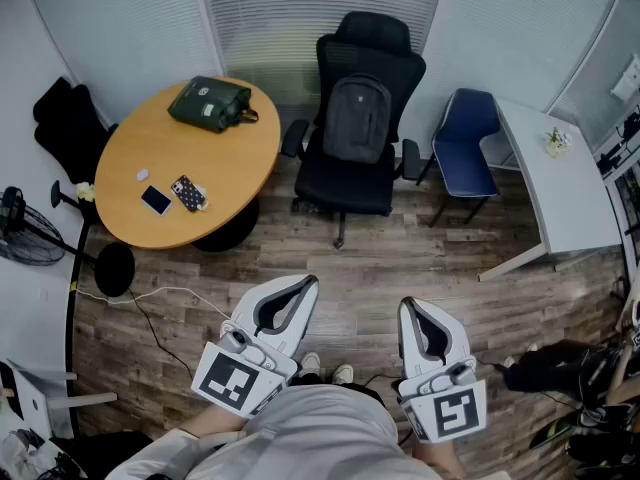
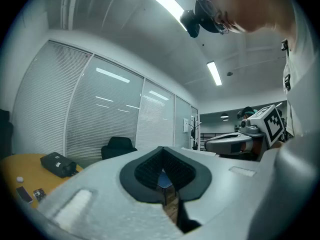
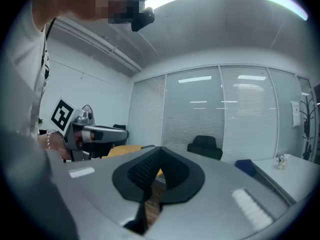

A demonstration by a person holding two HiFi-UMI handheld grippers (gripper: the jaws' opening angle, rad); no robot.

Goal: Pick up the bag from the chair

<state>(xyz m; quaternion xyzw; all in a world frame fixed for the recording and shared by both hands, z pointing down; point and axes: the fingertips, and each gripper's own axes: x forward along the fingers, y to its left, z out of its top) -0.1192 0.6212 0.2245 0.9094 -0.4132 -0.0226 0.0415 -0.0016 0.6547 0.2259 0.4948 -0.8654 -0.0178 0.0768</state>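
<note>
Head view, your left tool (image 1: 304, 284) and right tool (image 1: 410, 306) both pressed together and empty, grey bag (image 1: 357, 118) upright on the black chair (image 1: 345, 186), well ahead of both tools.

The white bits (image 1: 143, 175) near the round table's (image 1: 230, 158) left edge are too small for us to name, as is the little object (image 1: 556, 141) on the white desk's (image 1: 575, 208) far end. The fan (image 1: 25, 230) is cut by the left picture edge. In the left gripper view the left gripper (image 2: 164, 176) hides from us all but the top of the black chair (image 2: 118, 145).
</note>
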